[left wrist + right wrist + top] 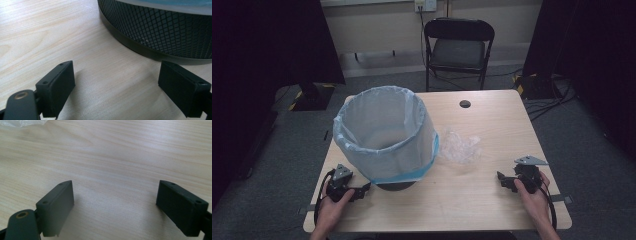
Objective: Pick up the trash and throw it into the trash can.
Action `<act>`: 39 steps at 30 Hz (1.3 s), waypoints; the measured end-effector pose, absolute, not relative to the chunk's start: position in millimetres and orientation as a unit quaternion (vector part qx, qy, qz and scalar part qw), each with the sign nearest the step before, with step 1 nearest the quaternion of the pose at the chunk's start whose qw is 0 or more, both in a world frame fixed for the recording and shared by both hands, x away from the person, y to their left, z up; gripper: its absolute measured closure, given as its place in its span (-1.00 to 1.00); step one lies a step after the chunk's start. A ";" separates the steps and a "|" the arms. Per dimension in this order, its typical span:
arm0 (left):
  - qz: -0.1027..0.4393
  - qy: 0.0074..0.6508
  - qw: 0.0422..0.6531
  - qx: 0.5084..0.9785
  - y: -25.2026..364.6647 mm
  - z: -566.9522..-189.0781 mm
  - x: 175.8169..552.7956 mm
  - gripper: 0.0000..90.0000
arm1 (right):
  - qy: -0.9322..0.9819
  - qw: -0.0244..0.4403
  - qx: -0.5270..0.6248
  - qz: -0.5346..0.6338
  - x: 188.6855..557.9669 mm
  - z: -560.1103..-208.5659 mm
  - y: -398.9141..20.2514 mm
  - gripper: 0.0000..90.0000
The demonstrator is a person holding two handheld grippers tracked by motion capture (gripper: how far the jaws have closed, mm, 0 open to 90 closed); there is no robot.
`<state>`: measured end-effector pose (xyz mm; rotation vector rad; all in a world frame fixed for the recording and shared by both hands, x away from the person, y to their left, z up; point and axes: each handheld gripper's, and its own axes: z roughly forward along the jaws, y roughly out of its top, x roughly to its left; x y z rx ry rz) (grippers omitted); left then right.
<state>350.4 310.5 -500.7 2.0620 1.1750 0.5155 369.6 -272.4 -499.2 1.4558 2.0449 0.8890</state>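
Observation:
A black mesh wastebasket (384, 135) stands on the left half of the wooden table (482, 200), lined with a pale blue plastic bag folded over its rim. Its mesh base (160, 27) fills the upper right of the left gripper view. A crumpled clear plastic bag (458, 146) lies on the table just right of the basket, and its edge (22, 122) peeks in at the top left of the right gripper view. My left gripper (364, 189) rests on the table near the basket's foot, jaws open and empty. My right gripper (503, 181) rests at the front right, also open and empty.
A black folding chair (458, 47) stands behind the table. A round cable hole (465, 104) sits near the table's far edge. Dark curtains hang at both sides, and cables lie on the floor at the back right (542, 85).

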 end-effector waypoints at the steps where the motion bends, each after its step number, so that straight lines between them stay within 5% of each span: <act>1: 0.199 0.453 0.349 0.796 310.5 -500.7 350.4 -0.70 | 0.746 0.237 0.531 0.324 369.6 -499.2 -272.4 -0.70; 21: 0.199 0.453 0.349 0.796 310.5 -500.7 350.5 -0.70 | 0.761 0.220 0.476 0.383 369.5 -456.6 -252.7 -0.58; 29: 0.199 0.453 0.349 0.796 310.5 -500.7 350.4 -0.70 | 0.779 0.209 0.416 0.421 388.4 -426.9 -207.5 -0.68; 39: 0.199 0.453 0.349 0.796 310.5 -500.7 350.5 -0.70 | 0.803 0.182 0.380 0.421 411.5 -434.1 -166.2 -0.67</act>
